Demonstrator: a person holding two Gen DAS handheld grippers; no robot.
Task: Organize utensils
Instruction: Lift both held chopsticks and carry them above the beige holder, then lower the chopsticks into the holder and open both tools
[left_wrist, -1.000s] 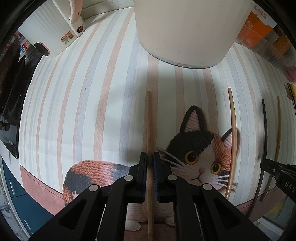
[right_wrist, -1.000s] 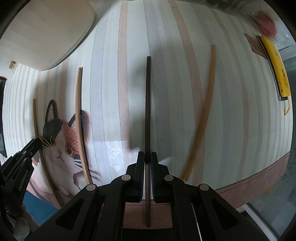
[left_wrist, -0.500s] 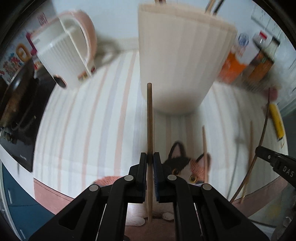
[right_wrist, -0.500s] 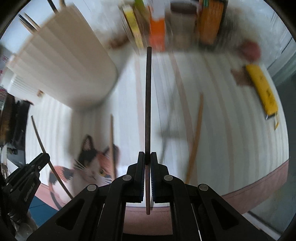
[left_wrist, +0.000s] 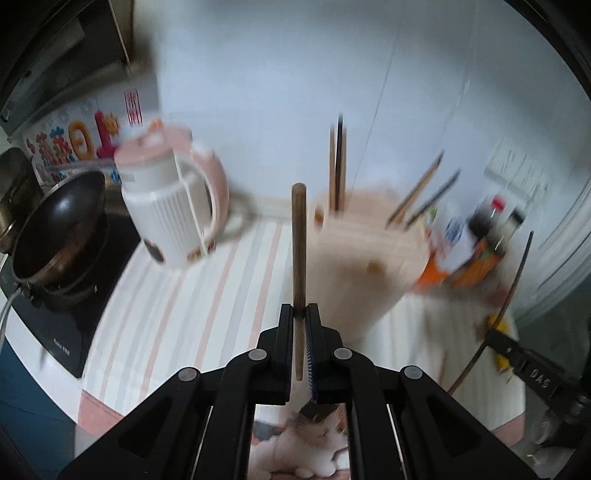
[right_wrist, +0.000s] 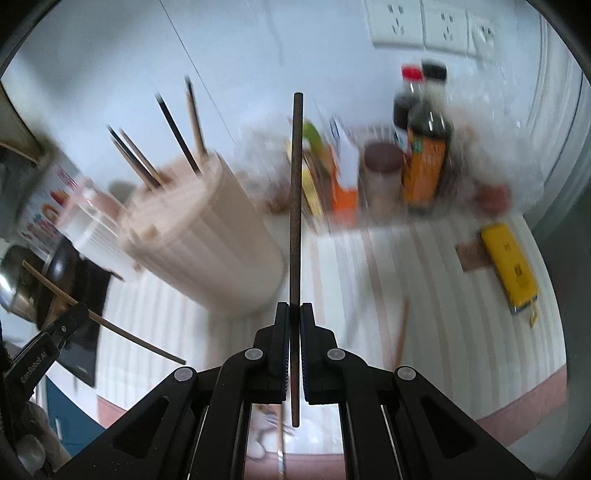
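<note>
Each gripper is clamping one chopstick, left (left_wrist: 298, 316) the light one (left_wrist: 298, 254), right (right_wrist: 294, 314) the dark one (right_wrist: 296, 206), pointing upward for the holder (right_wrist: 207, 240).

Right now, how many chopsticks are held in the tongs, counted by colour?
Light brown chopstick: 1, in the left tongs
Dark brown chopstick: 1, in the right tongs
Total: 2
</note>
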